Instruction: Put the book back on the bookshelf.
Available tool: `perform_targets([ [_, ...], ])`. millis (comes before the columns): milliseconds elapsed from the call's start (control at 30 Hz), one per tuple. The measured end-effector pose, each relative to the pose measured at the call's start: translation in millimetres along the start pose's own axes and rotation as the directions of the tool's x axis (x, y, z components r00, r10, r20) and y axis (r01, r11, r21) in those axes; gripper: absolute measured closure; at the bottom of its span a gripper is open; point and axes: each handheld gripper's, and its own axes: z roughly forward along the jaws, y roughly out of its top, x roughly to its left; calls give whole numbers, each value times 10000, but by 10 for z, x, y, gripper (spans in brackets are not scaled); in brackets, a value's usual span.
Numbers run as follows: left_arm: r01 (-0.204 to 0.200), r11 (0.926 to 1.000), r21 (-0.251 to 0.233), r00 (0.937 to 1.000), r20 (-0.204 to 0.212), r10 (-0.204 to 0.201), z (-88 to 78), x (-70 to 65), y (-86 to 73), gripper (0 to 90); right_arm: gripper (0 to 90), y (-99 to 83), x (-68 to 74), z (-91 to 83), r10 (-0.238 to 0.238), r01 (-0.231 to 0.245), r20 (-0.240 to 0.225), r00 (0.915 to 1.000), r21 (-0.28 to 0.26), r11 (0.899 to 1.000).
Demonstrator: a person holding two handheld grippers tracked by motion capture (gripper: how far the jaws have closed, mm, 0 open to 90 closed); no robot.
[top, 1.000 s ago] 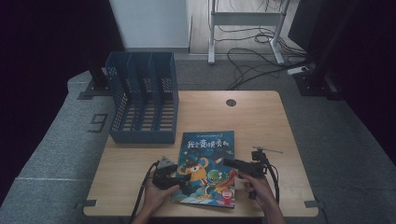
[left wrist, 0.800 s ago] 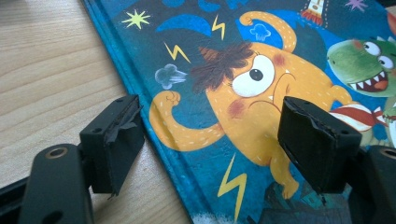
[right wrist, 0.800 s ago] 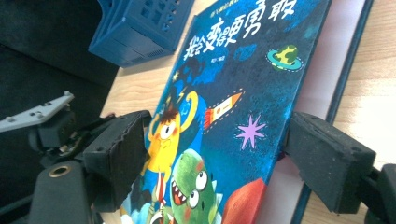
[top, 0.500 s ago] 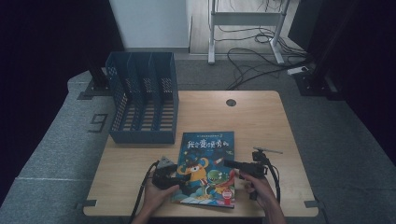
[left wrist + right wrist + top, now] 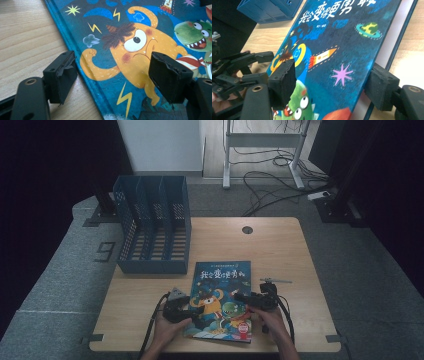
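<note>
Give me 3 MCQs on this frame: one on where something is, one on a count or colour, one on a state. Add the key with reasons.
1. Where does the blue file rack stand on the table?
A. far left part
B. near right corner
C. on top of the book

2. Main colour of the picture book cover?
A. red
B. dark blue
C. white

3. How are the left gripper's jaws?
A. shut on the book
B. open, straddling the book's edge
C. shut on nothing

Key: 1 A, the high view shows it at the far left. 2 B, every view shows a dark blue cover. 3 B, the left gripper view shows a wide gap, one jaw over the wood and one over the cover.
</note>
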Motion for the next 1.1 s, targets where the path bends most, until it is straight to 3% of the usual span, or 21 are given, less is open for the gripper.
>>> perform_targets([
  [267,-14,10000,1,10000,-15,14,0,-2,0,224,340,55,-100,33,-14,16,56,10000,-340,9994],
  [467,-97,9999,37,10000,-17,97,1,-3,1,225,362,173,-152,76,-73,95,454,9989,-494,9987],
  [667,-125,9999,66,9999,31,125,-2,5,4,224,413,268,-139,126,-346,358,302,9989,-390,9986],
  [800,-9,10000,53,9998,182,8,-7,25,6,222,448,309,-155,155,-211,208,-73,9997,-351,9992],
  [900,79,10000,35,9996,272,-80,-10,36,7,222,527,343,-175,163,-325,318,-174,9993,-387,9987],
  [1100,-30,9998,211,9996,270,24,-25,18,18,217,585,352,-215,148,-243,222,-504,9984,-414,9989],
])
